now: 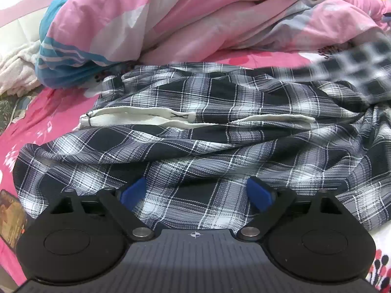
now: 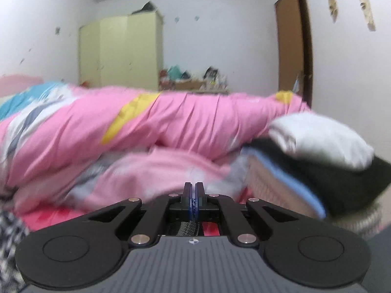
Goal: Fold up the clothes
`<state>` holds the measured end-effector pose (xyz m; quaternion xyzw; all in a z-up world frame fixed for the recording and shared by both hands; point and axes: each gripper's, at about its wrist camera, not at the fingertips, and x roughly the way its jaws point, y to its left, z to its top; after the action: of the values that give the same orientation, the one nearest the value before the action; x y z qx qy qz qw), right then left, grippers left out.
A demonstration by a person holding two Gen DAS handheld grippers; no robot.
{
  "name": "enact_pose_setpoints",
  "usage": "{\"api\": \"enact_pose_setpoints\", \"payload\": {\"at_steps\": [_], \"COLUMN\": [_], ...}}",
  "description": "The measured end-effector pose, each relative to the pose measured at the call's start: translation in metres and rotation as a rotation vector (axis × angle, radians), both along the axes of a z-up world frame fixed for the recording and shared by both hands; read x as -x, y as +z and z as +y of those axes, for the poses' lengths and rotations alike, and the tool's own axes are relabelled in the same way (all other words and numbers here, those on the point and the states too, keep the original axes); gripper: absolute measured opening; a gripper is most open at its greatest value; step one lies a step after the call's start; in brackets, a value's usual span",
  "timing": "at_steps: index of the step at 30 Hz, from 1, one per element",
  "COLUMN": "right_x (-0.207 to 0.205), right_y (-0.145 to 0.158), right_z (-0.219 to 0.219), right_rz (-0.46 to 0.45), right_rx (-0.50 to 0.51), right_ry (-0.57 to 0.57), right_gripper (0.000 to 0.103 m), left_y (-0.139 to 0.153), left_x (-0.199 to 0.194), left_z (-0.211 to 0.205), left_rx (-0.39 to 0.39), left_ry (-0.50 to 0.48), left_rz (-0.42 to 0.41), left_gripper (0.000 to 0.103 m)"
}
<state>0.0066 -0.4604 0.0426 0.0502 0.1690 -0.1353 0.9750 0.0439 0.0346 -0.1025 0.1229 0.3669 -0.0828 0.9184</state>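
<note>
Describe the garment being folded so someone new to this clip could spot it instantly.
Start at the bed's bright pink floral sheet, below the heaped pink quilt. Spread across it, directly ahead of the left gripper, lies the plaid garment. It is the only navy-and-white check fabric there, with a cream inner band across its middle.

Quilt wall ahead, stack to the right

Beyond the left gripper [image 1: 195,193], the heaped pink quilt [image 1: 195,19] blocks passage; right of the right gripper [image 2: 193,195], folded clothes [image 2: 317,161] crowd close.
</note>
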Motion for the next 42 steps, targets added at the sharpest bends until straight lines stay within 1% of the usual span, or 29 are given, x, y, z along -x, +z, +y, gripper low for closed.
{"api": "enact_pose_setpoints", "payload": {"at_steps": [2,5,7,11,13,14,15,16,19,20,21,23,25,28,32,34,38,40,42], "right_x": [-0.022,-0.059,-0.082,-0.112,-0.112,-0.108,-0.102,-0.092,-0.053,-0.039,-0.026,-0.001,0.018,0.04,0.052,0.049,0.034,0.027,0.025], "right_y": [-0.001,-0.014,-0.03,-0.07,-0.086,-0.088,-0.089,-0.087,-0.069,-0.062,-0.055,-0.042,-0.038,-0.043,-0.062,-0.075,-0.099,-0.109,-0.115], "right_z": [-0.007,-0.013,-0.015,-0.02,-0.022,-0.023,-0.022,-0.021,-0.011,-0.005,0.002,0.018,0.044,0.093,0.163,0.196,0.245,0.265,0.283], "right_rz": [-0.011,0.008,0.056,0.205,0.261,0.267,0.263,0.25,0.2,0.182,0.165,0.14,0.142,0.169,0.209,0.241,0.324,0.362,0.377], "right_rx": [0.004,0.03,0.042,0.018,-0.004,-0.003,0.005,0.019,0.045,0.037,0.024,0.001,-0.001,0.038,0.05,0.038,-0.023,-0.045,-0.057], "right_ry": [-0.022,-0.049,-0.058,-0.101,-0.128,-0.138,-0.146,-0.152,-0.141,-0.111,-0.072,0.021,0.145,0.337,0.576,0.666,0.771,0.812,0.842], "right_gripper": [0.001,0.001,0.001,0.005,0.012,0.024,0.039,0.045,0.047,0.05,0.056,0.062,0.063,0.065,0.065,0.065,0.065,0.065,0.065], "left_y": [0.0,0.0,0.0,-0.001,0.0,0.001,0.001,0.002,0.004,0.004,0.005,0.007,0.012,0.018,0.027,0.031,0.037,0.032,0.026], "left_x": [0.0,-0.001,-0.001,-0.003,-0.002,-0.001,-0.001,-0.001,0.001,0.001,0.002,0.004,0.01,0.019,0.031,0.037,0.046,0.044,0.04], "left_z": [0.0,0.0,0.001,0.002,0.003,0.004,0.005,0.005,0.007,0.008,0.009,0.013,0.025,0.042,0.065,0.077,0.1,0.112,0.123], "left_rx": [0.0,-0.005,-0.004,0.001,0.008,0.012,0.016,0.019,0.031,0.035,0.039,0.057,0.096,0.155,0.232,0.271,0.341,0.362,0.39], "left_ry": [0.002,0.0,0.0,0.003,0.006,0.007,0.009,0.011,0.016,0.017,0.019,0.032,0.064,0.111,0.174,0.206,0.273,0.307,0.337], "left_rz": [-0.001,-0.004,-0.004,-0.002,-0.006,-0.008,-0.011,-0.013,-0.02,-0.022,-0.024,-0.032,-0.046,-0.066,-0.093,-0.107,-0.128,-0.117,-0.102], "left_gripper": [0.093,0.095,0.095,0.097,0.097,0.097,0.097,0.097,0.097,0.097,0.097,0.097,0.097,0.097,0.097,0.096,0.096,0.095,0.095]}}
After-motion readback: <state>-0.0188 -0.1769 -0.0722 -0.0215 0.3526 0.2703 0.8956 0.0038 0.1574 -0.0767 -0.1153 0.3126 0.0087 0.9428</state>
